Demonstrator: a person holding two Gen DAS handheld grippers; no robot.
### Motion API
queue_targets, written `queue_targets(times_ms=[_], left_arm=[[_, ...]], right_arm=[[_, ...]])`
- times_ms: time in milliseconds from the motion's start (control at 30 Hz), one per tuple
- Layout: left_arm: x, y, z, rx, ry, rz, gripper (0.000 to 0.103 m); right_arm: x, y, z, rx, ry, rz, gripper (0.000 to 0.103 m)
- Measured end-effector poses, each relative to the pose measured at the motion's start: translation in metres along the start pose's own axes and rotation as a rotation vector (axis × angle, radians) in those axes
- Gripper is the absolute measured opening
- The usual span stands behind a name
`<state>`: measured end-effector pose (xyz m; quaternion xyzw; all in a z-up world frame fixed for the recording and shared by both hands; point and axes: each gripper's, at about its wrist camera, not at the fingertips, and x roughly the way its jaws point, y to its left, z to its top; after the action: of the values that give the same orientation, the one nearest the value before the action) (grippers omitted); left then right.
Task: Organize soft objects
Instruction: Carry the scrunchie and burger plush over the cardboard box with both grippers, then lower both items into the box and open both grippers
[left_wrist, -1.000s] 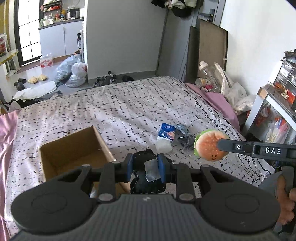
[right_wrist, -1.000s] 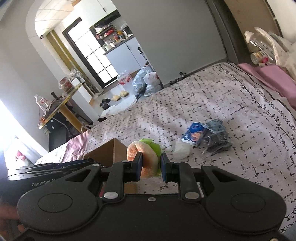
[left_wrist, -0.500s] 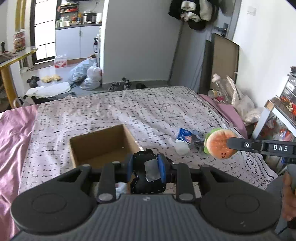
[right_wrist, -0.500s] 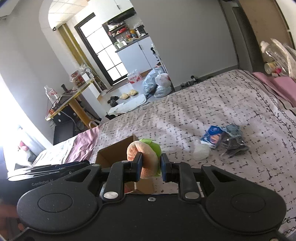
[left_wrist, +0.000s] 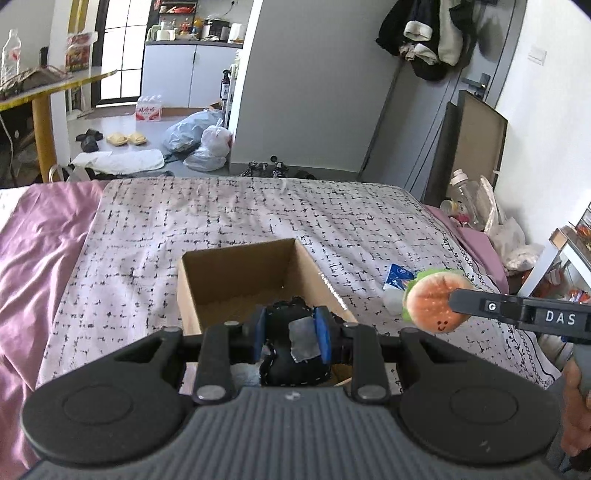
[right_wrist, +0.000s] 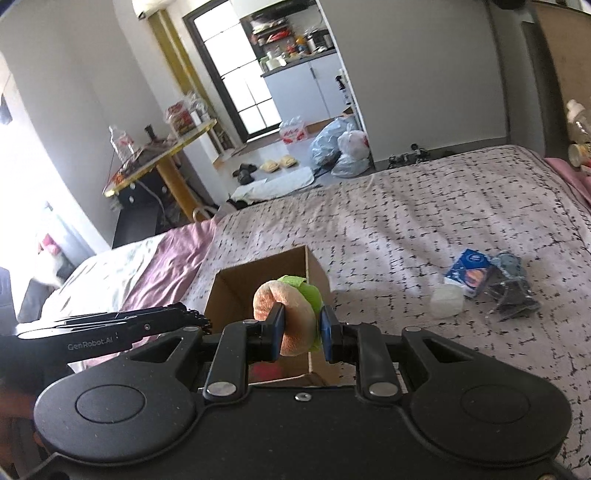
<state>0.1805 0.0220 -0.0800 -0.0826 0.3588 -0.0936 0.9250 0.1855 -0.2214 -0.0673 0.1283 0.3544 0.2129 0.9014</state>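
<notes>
Patterned bed (left_wrist: 229, 225) carries cardboard box (left_wrist: 243, 280), blue packet (right_wrist: 469, 269), white pouch (right_wrist: 447, 303), grey bundle (right_wrist: 511, 282).

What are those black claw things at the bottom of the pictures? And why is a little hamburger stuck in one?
Those are two grabbing tools, one in each of a person's hands. Each carries a camera looking along its two fingers, so each picture is one tool's view.

The left gripper squeezes a black soft toy above a cardboard box on the bed.

The right gripper pinches a plush hamburger. The left tool's camera sees it from the side, showing its smiley face.

Lying on the bed beyond are a blue packet, a white lump and a grey bundle.
</notes>
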Motion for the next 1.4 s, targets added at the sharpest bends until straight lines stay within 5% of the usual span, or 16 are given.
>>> queue_targets(times_ms=[433, 567, 1200, 1300, 1400], left_arm=[[0.015, 0.029, -0.016, -0.052, 0.024, -0.007, 0.028], [0.019, 0.034, -0.015, -0.071, 0.023, -0.006, 0.028], [0.062, -0.012, 0.015, -0.026, 0.023, -0.059, 0.029], [0.067, -0.017, 0.018, -0.058, 0.04, -0.086, 0.035], [0.067, -0.019, 0.018, -0.085, 0.051, -0.097, 0.06]], right_arm=[[0.045, 0.021, -0.011, -0.027, 0.09, 0.025, 0.022], [0.056, 0.023, -0.017, -0.036, 0.127, 0.007, 0.035], [0.018, -0.01, -0.012, 0.001, 0.105, -0.078, 0.044], [0.012, -0.015, -0.008, 0.006, 0.09, -0.082, 0.048], [0.011, -0.02, -0.008, 0.02, 0.083, -0.086, 0.049]])
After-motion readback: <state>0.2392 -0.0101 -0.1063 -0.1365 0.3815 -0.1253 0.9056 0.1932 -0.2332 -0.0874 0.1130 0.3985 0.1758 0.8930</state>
